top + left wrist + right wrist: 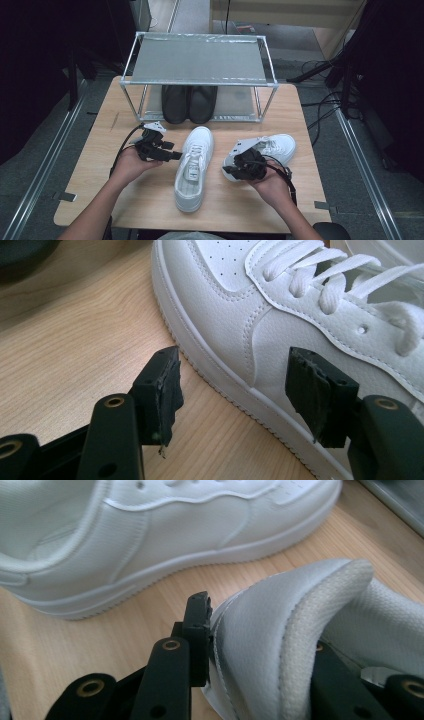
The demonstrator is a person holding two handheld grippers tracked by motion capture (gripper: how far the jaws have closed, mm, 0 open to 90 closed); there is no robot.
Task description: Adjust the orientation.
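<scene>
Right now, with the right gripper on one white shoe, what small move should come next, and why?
Probably close the left gripper on the middle shoe: its fingers stand open beside that shoe's side, not pressing it, while the right gripper already clamps the other shoe's heel, and the rack waits behind.

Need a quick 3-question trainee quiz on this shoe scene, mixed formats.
1. True or false: the right gripper is shut on the heel of the right sneaker.
2. What sits on the rack's lower shelf? A) white sneakers B) black shoes C) a box
3. Fill in: the left gripper's jaws stand ___ beside the middle sneaker.

Key: 1 true; 2 B; 3 open
</scene>
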